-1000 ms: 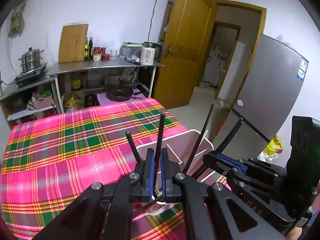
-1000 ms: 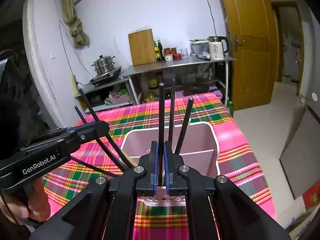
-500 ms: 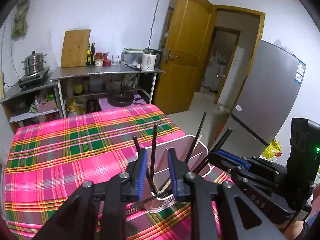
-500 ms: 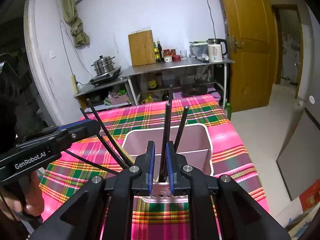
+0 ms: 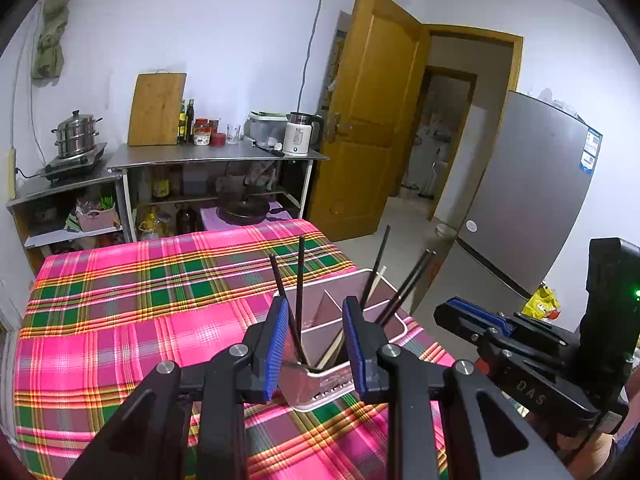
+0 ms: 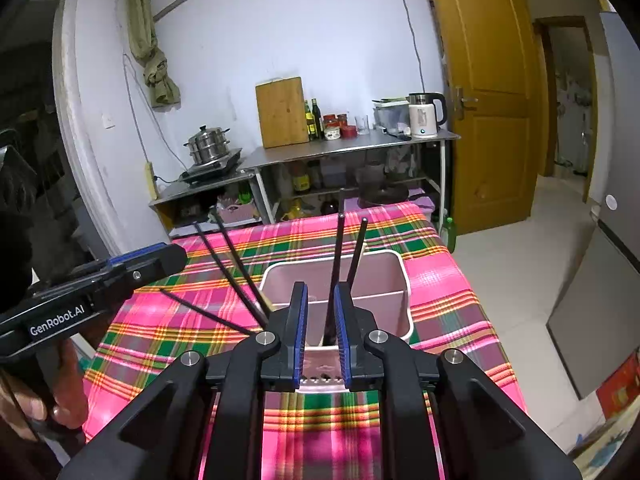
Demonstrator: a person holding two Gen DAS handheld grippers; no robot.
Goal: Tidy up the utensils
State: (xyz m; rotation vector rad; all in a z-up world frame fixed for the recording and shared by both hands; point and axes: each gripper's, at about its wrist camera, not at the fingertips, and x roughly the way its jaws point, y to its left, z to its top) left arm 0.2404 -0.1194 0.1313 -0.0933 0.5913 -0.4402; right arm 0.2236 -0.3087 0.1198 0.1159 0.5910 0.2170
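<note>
A pink utensil holder [image 5: 401, 322] [image 6: 404, 280] stands on the plaid table near its right edge. Several black chopsticks [image 5: 299, 280] [image 6: 338, 264] and a wooden one [image 5: 378, 278] lean upright inside it. My left gripper [image 5: 315, 305] hovers just in front of the holder. Its jaws are opening, and two black chopsticks rise in the gap without touching the blue pads [image 5: 278, 340]. My right gripper [image 6: 321, 290] [image 5: 472, 316] is also opening in front of the holder, and two chopsticks stand free between its pads [image 6: 300, 320]. The left gripper [image 6: 172, 256] shows at that view's left.
The pink and green plaid tablecloth [image 5: 140, 300] covers the table, which ends just right of the holder. Behind it a steel counter [image 5: 216, 158] carries a cutting board, bottles and a kettle [image 5: 298, 134]. A fridge [image 5: 532, 200] and an open door stand at right. A hand [image 6: 60, 400] grips the left tool.
Both grippers were shut on black chopsticks; both have let go and opened. The chopsticks dropped into the holder, and both grippers have drawn back and upward.
</note>
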